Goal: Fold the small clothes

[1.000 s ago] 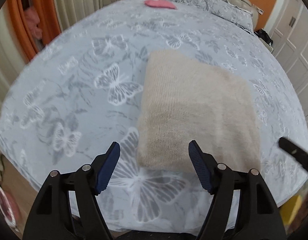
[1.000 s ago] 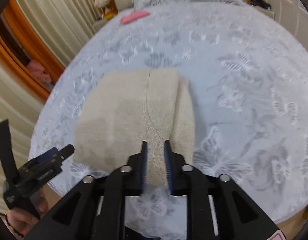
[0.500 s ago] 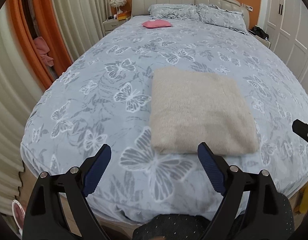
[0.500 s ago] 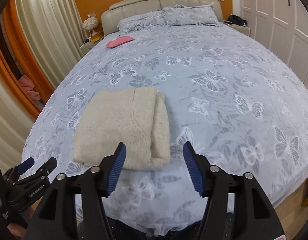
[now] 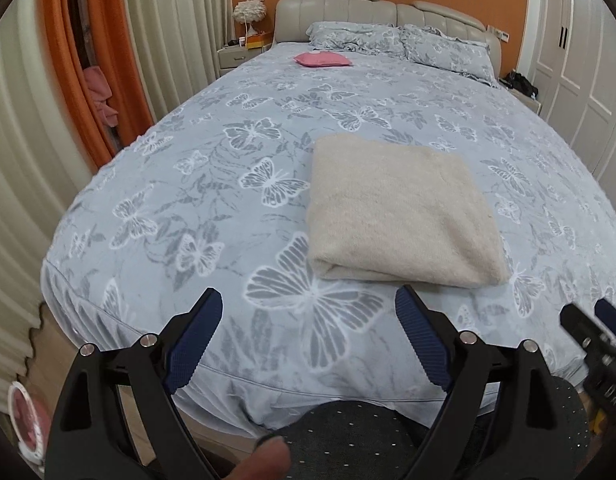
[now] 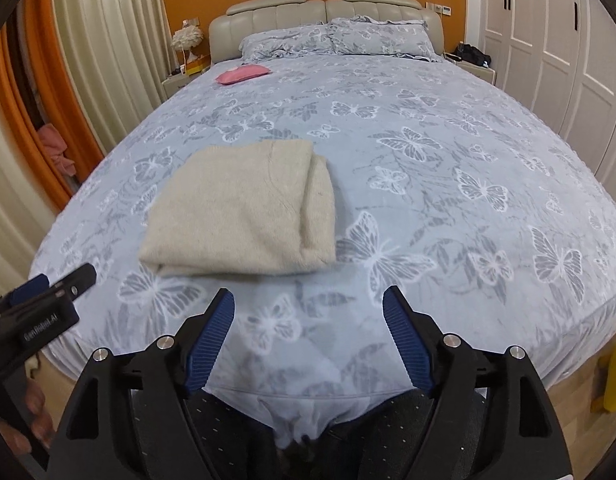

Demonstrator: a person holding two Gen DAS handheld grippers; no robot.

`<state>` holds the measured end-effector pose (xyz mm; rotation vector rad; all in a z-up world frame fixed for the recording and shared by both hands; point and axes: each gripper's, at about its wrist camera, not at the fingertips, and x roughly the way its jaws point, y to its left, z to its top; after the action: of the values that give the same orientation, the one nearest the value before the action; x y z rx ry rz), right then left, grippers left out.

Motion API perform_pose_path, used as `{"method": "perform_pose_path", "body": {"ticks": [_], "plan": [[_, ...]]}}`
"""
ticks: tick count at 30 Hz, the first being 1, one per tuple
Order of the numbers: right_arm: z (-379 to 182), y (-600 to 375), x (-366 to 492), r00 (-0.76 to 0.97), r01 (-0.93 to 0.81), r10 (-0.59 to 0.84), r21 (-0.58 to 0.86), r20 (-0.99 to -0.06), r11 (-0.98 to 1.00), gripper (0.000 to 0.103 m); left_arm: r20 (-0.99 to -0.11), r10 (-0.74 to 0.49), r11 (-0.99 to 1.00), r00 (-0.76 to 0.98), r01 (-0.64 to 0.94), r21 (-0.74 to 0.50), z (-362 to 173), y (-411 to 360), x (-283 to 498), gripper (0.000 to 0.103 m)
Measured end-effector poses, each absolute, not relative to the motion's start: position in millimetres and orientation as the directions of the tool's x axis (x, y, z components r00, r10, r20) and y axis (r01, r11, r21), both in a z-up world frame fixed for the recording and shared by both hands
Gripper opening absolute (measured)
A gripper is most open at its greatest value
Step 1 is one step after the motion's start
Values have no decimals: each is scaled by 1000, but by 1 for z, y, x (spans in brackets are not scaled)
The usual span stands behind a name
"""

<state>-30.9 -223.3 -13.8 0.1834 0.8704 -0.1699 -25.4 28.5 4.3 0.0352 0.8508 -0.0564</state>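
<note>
Your sweater (image 5: 399, 212) lies folded square on the near bed (image 5: 212, 184), both grippers, left (image 5: 308, 336) and right (image 6: 308, 336), spread and empty, so nothing looks left.

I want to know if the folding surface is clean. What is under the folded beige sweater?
The folded beige sweater lies on the butterfly bedspread. The part it covers cannot be seen.
</note>
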Motion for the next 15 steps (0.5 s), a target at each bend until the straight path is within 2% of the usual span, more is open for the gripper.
{"method": "perform_pose_path", "body": {"ticks": [15], "plan": [[-28,-233,-48,616,248,-104,67,-781,966,75,-754,-6,996,657,70,53,-22,17,-53,86]]}}
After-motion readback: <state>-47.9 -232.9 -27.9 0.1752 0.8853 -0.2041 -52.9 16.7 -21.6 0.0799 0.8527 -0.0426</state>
